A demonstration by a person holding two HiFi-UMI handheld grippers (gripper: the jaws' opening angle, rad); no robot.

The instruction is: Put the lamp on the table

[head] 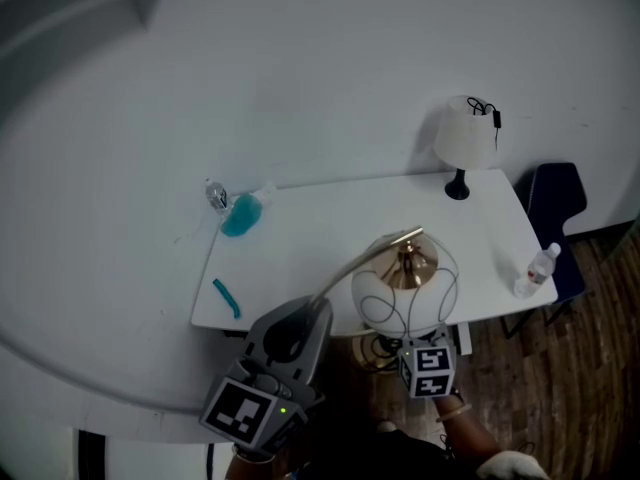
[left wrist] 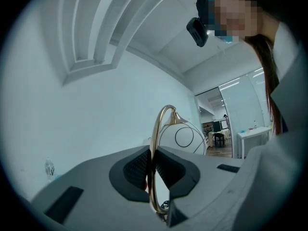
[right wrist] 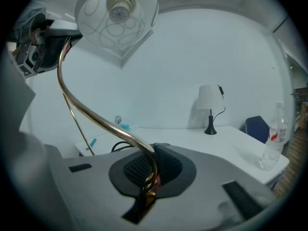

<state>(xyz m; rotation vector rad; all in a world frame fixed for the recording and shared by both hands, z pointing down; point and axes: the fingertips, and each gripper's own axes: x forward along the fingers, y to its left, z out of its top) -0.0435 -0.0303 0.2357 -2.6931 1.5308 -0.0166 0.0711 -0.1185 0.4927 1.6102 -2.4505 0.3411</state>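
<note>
- The left gripper (left wrist: 153, 173) is clamping the lamp (head: 405, 293) by its gold stem (left wrist: 154, 143), with both dark pads pressing against the thin tube from either side.
- The right gripper (right wrist: 151, 171) is also gripping that stem, at the lower end, with its jaws closing tight on the tube where it is bending down between them.
- The lamp is hanging in the air between the two grippers and is not resting on the table (head: 330, 218).
- Its globe (right wrist: 117, 14), white with thin dark loops, is hovering over the table's near edge in the head view, and the stem is arching up from the left gripper to meet it.
- The gold base (head: 375, 353) is showing just off the near edge, over the wooden floor (head: 570, 388).
- A second lamp (head: 466, 133) with a white shade is standing upright at the far right corner of the table.
- A teal item (head: 240, 214) is lying at the far left corner, and a teal pen (head: 227, 298) is lying near the left edge, closer to the near left corner.
- A water bottle (head: 535, 271) is sitting at the right edge, close to the near right corner.
- A dark blue chair (head: 556, 208) is standing just beside the right edge.
</note>
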